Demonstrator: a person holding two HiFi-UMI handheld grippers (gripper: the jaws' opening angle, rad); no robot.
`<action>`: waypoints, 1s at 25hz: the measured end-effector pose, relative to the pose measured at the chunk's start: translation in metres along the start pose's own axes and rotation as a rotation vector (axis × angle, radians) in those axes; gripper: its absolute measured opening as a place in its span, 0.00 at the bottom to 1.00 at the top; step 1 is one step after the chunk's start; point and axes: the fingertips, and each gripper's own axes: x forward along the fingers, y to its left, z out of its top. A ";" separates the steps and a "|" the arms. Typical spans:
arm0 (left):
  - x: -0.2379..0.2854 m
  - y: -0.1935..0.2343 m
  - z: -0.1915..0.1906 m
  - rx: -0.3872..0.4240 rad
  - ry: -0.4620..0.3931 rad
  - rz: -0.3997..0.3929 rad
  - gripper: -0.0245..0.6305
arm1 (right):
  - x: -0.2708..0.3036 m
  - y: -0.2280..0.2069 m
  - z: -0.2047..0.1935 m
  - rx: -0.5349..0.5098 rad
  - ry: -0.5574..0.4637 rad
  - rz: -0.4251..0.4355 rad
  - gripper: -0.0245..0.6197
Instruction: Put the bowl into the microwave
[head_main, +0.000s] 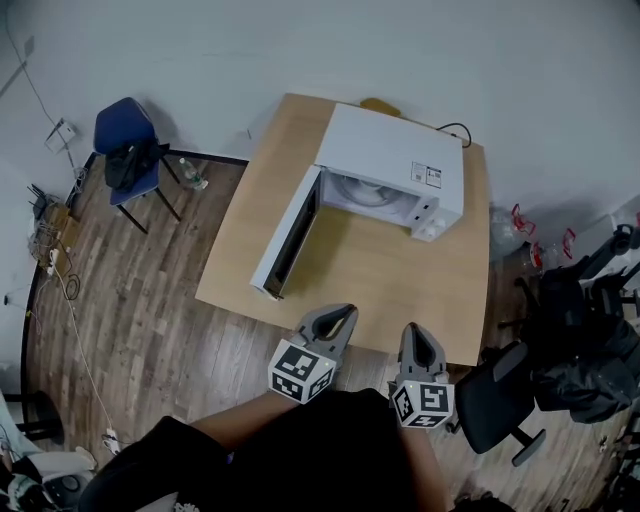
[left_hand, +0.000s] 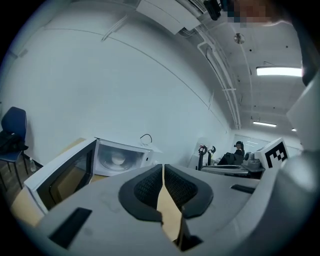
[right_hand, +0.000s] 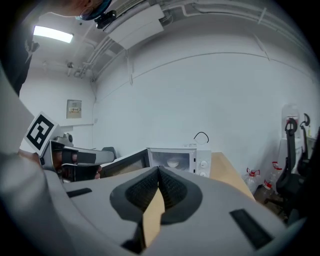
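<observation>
A white microwave (head_main: 395, 160) stands on the wooden table (head_main: 400, 275) with its door (head_main: 288, 238) swung open to the left. Inside its cavity sits a pale bowl (left_hand: 117, 159), which the right gripper view also catches (right_hand: 174, 163). Both grippers hang over the table's near edge, well short of the microwave. My left gripper (head_main: 345, 313) is shut with nothing between its pads (left_hand: 150, 187). My right gripper (head_main: 413, 331) is shut and empty too, its pads (right_hand: 170, 190) meeting at the tips. Each points toward the open oven.
A blue chair (head_main: 125, 150) stands on the wooden floor to the left. A black office chair (head_main: 498, 398) is close at the table's near right corner, with dark bags (head_main: 590, 330) and water bottles (head_main: 525, 235) beyond it. A black cable (head_main: 452, 128) lies behind the microwave.
</observation>
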 end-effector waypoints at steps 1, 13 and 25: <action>-0.002 -0.007 0.001 0.000 -0.004 0.000 0.07 | -0.004 -0.001 0.003 -0.002 -0.011 0.000 0.13; -0.021 -0.087 -0.009 0.023 -0.044 0.008 0.07 | -0.081 -0.004 0.007 -0.037 -0.101 0.022 0.13; -0.044 -0.139 -0.032 0.034 -0.057 0.106 0.07 | -0.141 -0.020 -0.004 -0.065 -0.120 0.043 0.13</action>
